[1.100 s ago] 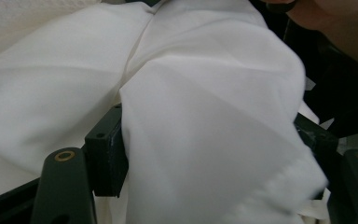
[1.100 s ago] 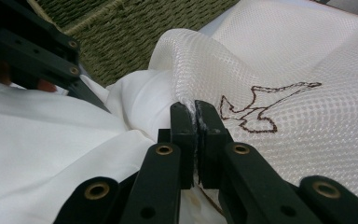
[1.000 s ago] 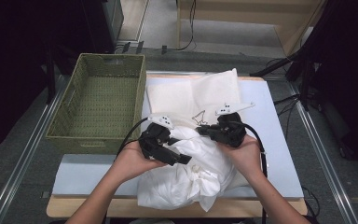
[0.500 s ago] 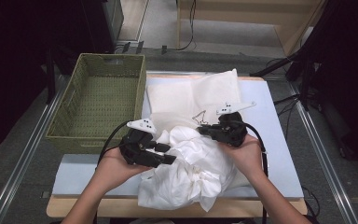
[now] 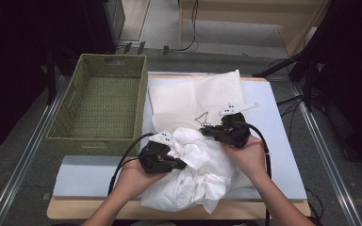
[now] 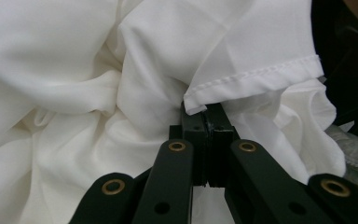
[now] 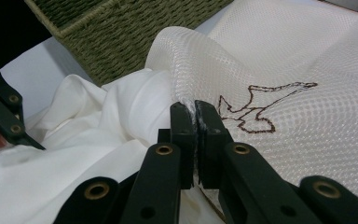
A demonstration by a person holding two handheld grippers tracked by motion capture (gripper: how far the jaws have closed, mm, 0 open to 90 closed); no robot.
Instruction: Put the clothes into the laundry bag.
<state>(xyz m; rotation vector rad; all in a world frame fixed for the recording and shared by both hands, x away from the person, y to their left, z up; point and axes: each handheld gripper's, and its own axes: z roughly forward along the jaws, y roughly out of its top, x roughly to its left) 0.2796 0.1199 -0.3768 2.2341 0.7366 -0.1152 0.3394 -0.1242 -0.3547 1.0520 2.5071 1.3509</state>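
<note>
A crumpled white cloth [image 5: 202,174] lies at the table's front middle. Behind it a white mesh bag [image 5: 193,96] with a dark cord on it lies flat. My left gripper [image 5: 181,165] points right into the cloth's left side. Its jaws have just been closing and now pinch a fold of the cloth [image 6: 65,70] under a stitched hem, left gripper [image 6: 208,109]. My right gripper [image 5: 203,132] points left and is shut on the near edge of the mesh bag [image 7: 298,70], right gripper [image 7: 194,109], with the cloth [image 7: 98,140] bunched against that edge.
A green woven basket [image 5: 101,101] stands at the table's left, close to the bag; its wall [image 7: 121,32] is just beyond the right gripper. A pale blue mat [image 5: 94,174] covers the table. Cables trail from both grippers toward the front edge.
The left gripper drew back to the left, then came back right and down into the cloth, and its jaws closed on a fold. The right gripper stayed put on the bag.
</note>
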